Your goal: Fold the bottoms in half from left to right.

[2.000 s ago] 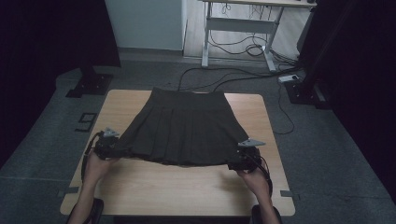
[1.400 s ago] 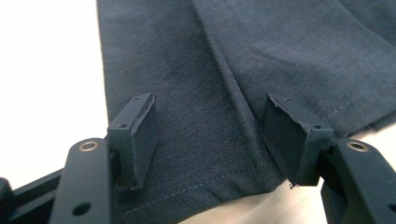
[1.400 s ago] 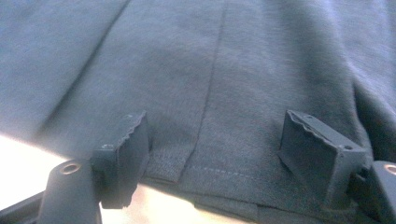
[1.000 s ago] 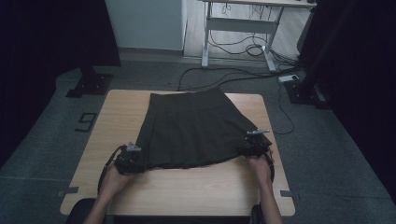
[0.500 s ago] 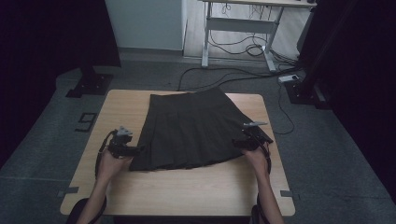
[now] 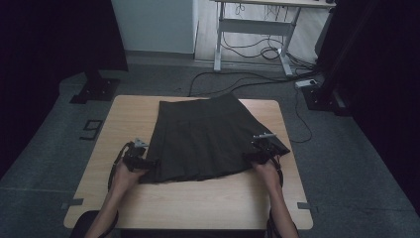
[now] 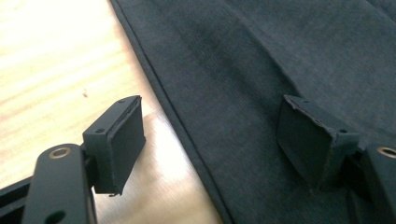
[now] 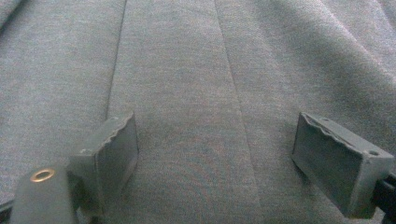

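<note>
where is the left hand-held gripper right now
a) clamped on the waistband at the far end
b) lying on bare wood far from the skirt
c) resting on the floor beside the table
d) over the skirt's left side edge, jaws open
d: in the left gripper view the left hand-held gripper straddles the side hem of the dark skirt, one jaw over the table and one over the cloth, with a clear gap between them.
</note>
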`<state>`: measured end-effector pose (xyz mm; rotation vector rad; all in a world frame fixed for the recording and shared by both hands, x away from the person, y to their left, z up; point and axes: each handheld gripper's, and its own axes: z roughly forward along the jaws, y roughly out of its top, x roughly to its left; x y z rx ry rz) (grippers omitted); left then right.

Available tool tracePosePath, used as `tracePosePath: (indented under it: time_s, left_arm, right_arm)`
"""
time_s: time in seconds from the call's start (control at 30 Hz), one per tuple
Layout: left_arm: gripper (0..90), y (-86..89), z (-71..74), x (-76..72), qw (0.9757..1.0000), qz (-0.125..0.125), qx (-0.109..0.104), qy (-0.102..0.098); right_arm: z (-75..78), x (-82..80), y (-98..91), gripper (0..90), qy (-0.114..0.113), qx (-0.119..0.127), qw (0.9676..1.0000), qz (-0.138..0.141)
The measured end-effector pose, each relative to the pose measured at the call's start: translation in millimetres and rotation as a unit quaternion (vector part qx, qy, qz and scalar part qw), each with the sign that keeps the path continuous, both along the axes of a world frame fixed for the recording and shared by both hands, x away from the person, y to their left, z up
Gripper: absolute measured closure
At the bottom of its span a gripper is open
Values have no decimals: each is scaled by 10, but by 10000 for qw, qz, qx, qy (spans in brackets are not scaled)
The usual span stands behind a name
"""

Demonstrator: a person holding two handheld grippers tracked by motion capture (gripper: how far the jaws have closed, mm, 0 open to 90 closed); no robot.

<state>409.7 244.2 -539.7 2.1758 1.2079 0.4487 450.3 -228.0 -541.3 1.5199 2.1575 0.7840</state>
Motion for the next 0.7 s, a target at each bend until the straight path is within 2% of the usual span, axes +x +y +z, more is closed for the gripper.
tracePosePath:
  time_s: [0.1,0.13,0.17,0.3,0.37,0.4,0.43,0.47,0.7]
  left_arm:
    - [233,-52,12,-162,9999,-74,98,-24]
    - [233,-52,12,-162,9999,-74,98,-24]
    - [233,-59,13,-216,9999,-95,104,-21]
    - [233,-77,4,-415,9999,-128,34,6]
    - [233,-96,3,-513,9999,-163,53,-21]
    - [233,-107,6,-573,9998,-201,82,-37]
    - [233,-119,7,-691,9996,-261,91,-26]
    - [233,-119,7,-691,9996,-261,91,-26]
    - [234,-136,6,-1096,9992,-398,6,89]
  right_arm:
    - [-14,-129,-34,146,-73,39,10000,40]
    - [-14,-129,-34,146,-73,39,10000,40]
    - [-11,-197,-47,146,-51,29,10000,77]
    - [-7,-318,-74,146,-22,6,9999,169]
    - [-12,-464,-106,147,-53,19,9997,233]
    - [-12,-464,-106,147,-53,19,9997,233]
    - [-13,-560,-128,148,-54,21,9996,272]
    - [-13,-560,-128,148,-54,21,9996,272]
    - [-15,-878,-205,148,-52,29,9991,410]
